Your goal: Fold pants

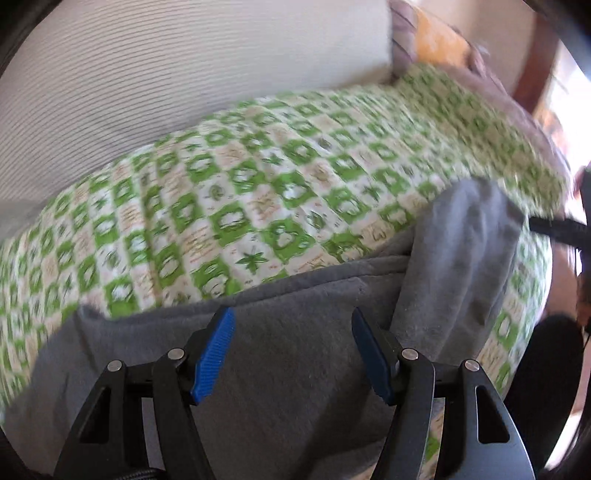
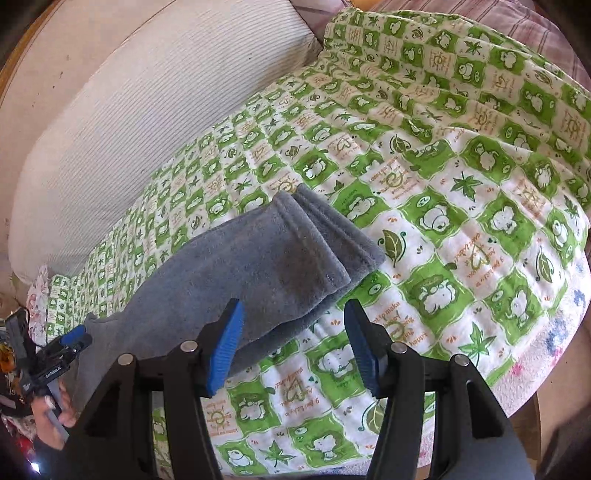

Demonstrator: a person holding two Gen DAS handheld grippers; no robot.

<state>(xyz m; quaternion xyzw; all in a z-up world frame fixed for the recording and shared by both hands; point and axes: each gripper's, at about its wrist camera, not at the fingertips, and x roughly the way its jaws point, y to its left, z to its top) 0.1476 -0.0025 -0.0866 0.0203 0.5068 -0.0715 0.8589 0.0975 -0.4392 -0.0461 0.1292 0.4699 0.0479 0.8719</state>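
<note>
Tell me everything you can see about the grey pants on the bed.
The grey pants look like soft fleece. They lie flat on the green and white patterned quilt, with the legs stacked one over the other, so both hemmed cuffs show layered edges. One part lies folded over at the side in the left wrist view. Neither tool grips them.

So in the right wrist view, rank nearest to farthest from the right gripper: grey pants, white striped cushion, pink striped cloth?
From the right gripper:
1. Grey pants, under its left finger.
2. White striped cushion, upper left.
3. Pink striped cloth, far top right.
</note>
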